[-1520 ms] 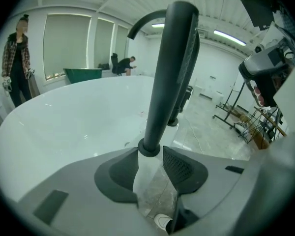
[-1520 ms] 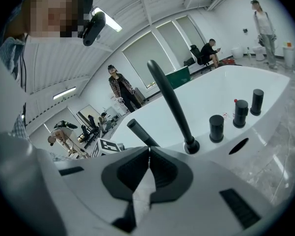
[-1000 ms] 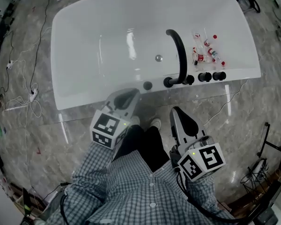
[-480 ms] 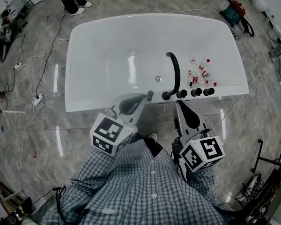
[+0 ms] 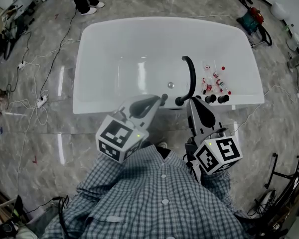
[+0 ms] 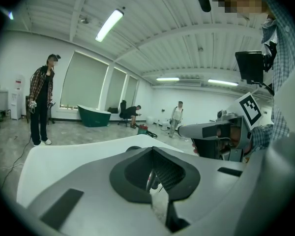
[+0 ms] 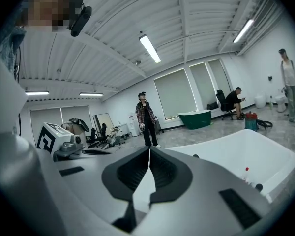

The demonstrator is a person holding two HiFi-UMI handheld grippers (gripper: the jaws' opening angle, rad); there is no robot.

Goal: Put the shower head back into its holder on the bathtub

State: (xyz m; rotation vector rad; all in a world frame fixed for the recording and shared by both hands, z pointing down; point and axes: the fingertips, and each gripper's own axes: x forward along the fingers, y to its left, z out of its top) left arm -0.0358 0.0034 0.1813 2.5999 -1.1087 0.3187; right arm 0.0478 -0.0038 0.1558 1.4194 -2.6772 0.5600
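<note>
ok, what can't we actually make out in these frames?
- Head view: whether the black curved fixture is the shower head. It is too small to tell, and the right gripper overlaps the rim beside its base.
- Head view: the holder. Nothing is identifiable as one, and the left gripper covers part of the bathtub rim.
- Head view: the small bottles are too small to count.

My white bathtub (image 5: 124, 54) lies lengthwise across the upper middle of the frame. A black arched pipe (image 5: 191, 76) and black fittings (image 5: 210, 99) stand on its near rim, right of centre. I cannot tell which is the shower head.
</note>
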